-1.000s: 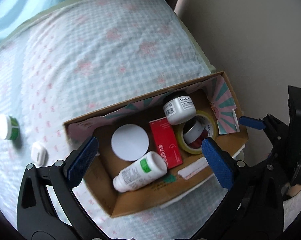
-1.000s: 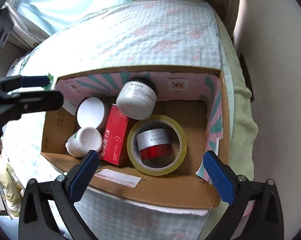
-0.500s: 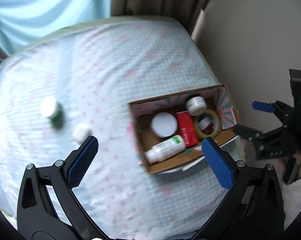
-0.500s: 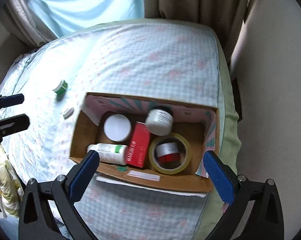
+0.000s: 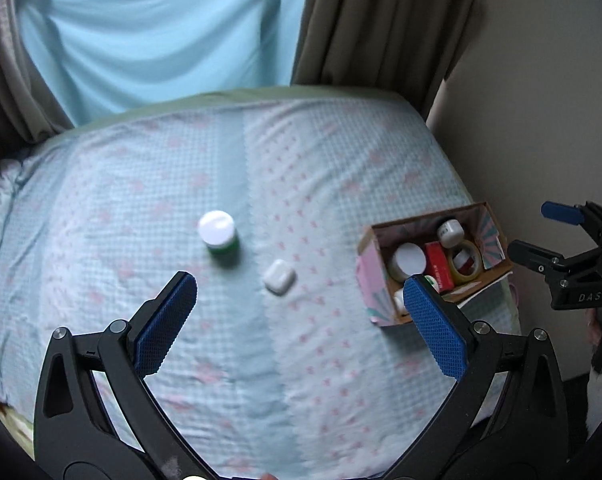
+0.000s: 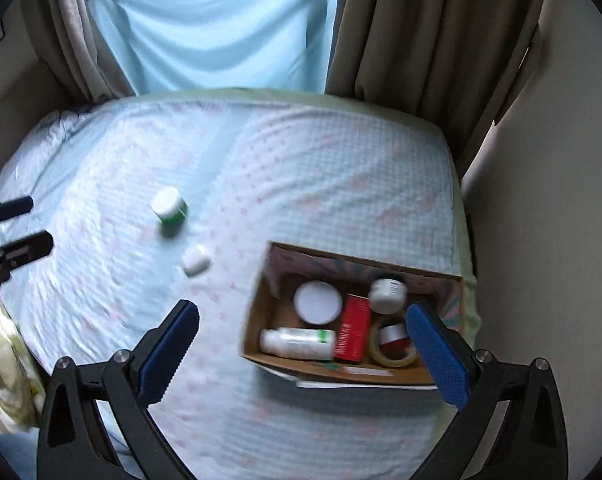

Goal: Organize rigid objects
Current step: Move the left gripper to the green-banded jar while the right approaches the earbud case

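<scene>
Hovering high over the bed (image 5: 301, 380), both grippers spread wide and holding nothing: left gripper (image 5: 301, 312) with blue pads (image 5: 165, 322) far apart, right gripper (image 6: 301, 344) likewise, its pads (image 6: 437, 356) flanking bare sheet and box edge. Seen from the left wrist: green jar (image 5: 217, 236) with white lid standing upright near frame centre, small white case (image 5: 279, 277) just beside it toward 4 o'clock, not touching; cardboard box (image 5: 371, 280) well apart at 3 o'clock near the bed's edge by the wall; right gripper visible beyond it at the far 3 o'clock rim, fingers parted. Seen from the right wrist: jar (image 6: 169, 208) at about 10 o'clock, case (image 6: 196, 261) near it toward 5 o'clock, box (image 6: 269, 292) at 4 o'clock, left gripper poking in at 9 o'clock. Packed inside the box: white round lid (image 6: 317, 302) at the near-left, white bottle (image 6: 297, 342) lying on its side below it, red carton (image 6: 355, 330) in the middle, white tub (image 6: 388, 290) with dark cap at the back, yellow tape roll (image 6: 393, 356) at the right with a red-and-silver pot (image 6: 393, 336) sitting within its ring. Pale blue curtain (image 6: 221, 28) and brown drapes (image 6: 421, 40) hanging at 12 o'clock. Some motion blur in the right view.
</scene>
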`<state>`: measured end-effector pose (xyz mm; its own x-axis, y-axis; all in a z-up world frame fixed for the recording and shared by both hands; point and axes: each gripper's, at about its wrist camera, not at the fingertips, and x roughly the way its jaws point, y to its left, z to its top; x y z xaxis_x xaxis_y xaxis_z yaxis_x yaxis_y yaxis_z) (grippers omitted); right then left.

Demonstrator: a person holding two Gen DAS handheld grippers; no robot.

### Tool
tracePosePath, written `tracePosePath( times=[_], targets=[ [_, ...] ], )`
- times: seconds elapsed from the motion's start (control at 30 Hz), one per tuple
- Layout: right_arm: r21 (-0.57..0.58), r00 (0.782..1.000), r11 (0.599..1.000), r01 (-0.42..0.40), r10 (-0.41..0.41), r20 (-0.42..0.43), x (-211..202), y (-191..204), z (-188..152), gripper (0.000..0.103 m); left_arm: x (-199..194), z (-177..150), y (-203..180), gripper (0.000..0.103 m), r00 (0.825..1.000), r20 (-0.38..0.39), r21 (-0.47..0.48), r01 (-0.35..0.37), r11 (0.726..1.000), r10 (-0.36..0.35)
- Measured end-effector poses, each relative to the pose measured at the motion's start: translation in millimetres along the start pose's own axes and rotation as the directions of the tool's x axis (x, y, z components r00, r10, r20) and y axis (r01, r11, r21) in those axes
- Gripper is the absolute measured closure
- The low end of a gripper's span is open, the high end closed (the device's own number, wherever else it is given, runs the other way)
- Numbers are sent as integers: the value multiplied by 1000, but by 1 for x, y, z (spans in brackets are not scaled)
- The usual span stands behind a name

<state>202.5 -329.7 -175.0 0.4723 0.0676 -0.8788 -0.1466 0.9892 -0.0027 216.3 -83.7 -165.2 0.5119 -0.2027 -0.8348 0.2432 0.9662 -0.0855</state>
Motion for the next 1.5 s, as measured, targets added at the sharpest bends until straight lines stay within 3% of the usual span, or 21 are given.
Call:
tracePosePath(
  times=[0.23,0.47,0.67,0.93,1.07,1.2,1.5],
  targets=[
    [151,1000,988,17,-15,-13,4,71,5,0,-18,2,67,0,999,36,23,4,1000,-5],
    [276,997,958,76,-73,-21,32,132,6,0,4,11,132,0,999,0,52,37,998,-37],
    [383,994,917,112,-101,-50,83,161,-8,0,73,16,170,0,997,-65,113,59,992,-52],
    [460,987,874,158,-143,-69,174,185,-32,0,190,12,181,0,992,-109,196,81,977,-60],
    [452,983,873,181,-179,-49,225,197,-41,5,248,5,176,0,989,-126,223,106,969,-79],
    [431,976,877,215,-212,-56,275,205,-44,16,300,-4,168,0,982,-156,256,145,956,-107],
    [394,960,881,263,-279,-17,337,200,-35,16,370,-16,159,5,978,-159,288,179,941,-138]
  ],
)
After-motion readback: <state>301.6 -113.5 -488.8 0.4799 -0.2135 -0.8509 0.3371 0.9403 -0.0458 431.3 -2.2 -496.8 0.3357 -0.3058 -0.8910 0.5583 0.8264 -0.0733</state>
